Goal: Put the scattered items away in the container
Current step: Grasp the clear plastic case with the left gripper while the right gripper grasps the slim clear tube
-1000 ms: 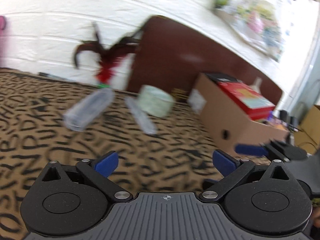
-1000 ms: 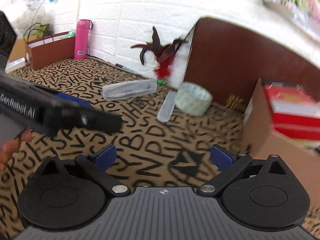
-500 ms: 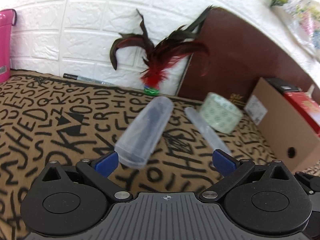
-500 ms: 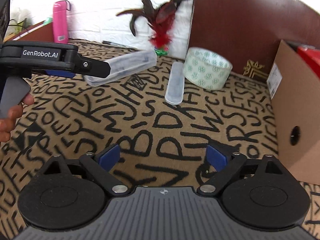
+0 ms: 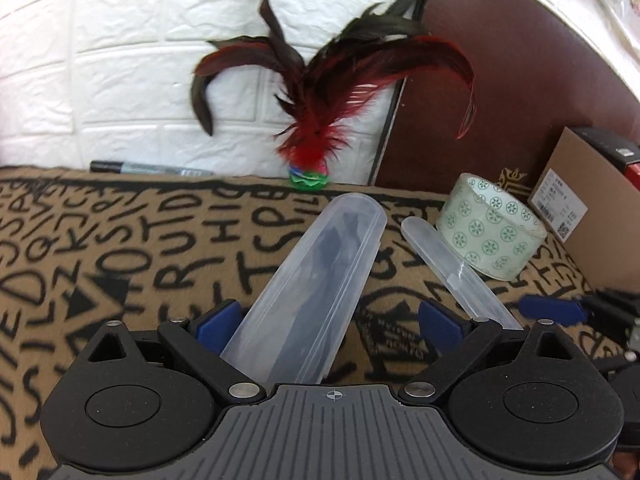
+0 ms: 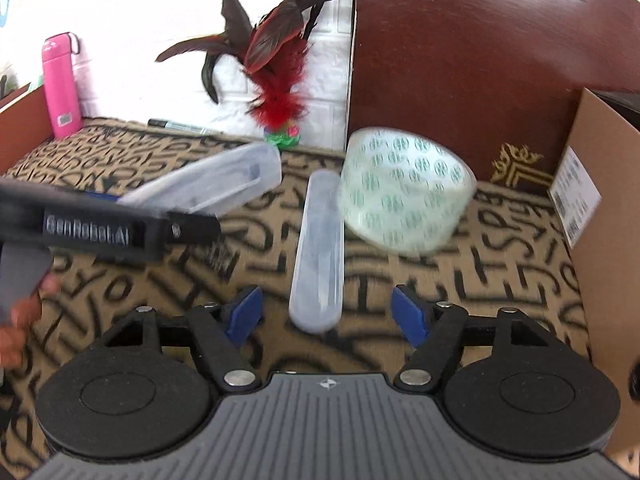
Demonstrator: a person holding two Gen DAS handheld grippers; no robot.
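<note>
My left gripper [image 5: 332, 322] has its jaws apart, straddling the near end of the clear case [image 5: 316, 292]; its left finger is at the case's side, the right finger stands off, and nothing is clamped. The case lies on the lettered cloth [image 5: 120, 260], far end angled toward the shuttlecock [image 5: 310, 128] at the wall. My right gripper [image 6: 326, 312] is likewise spread and empty, lined up on the lid [image 6: 318, 248], which lies lengthwise just left of the tape roll [image 6: 404, 192] (blurred in this view). The box [image 6: 600, 216] sits at the right edge, near the tape.

Handling, as I judge it: case and lid are thin, light plastic, stiff but smooth, so liable to slip or pivot under a pinch. I would take each across its narrow width, near mid-length rather than at the rounded tip. The case appears to hold something dark; keep it level.
</note>
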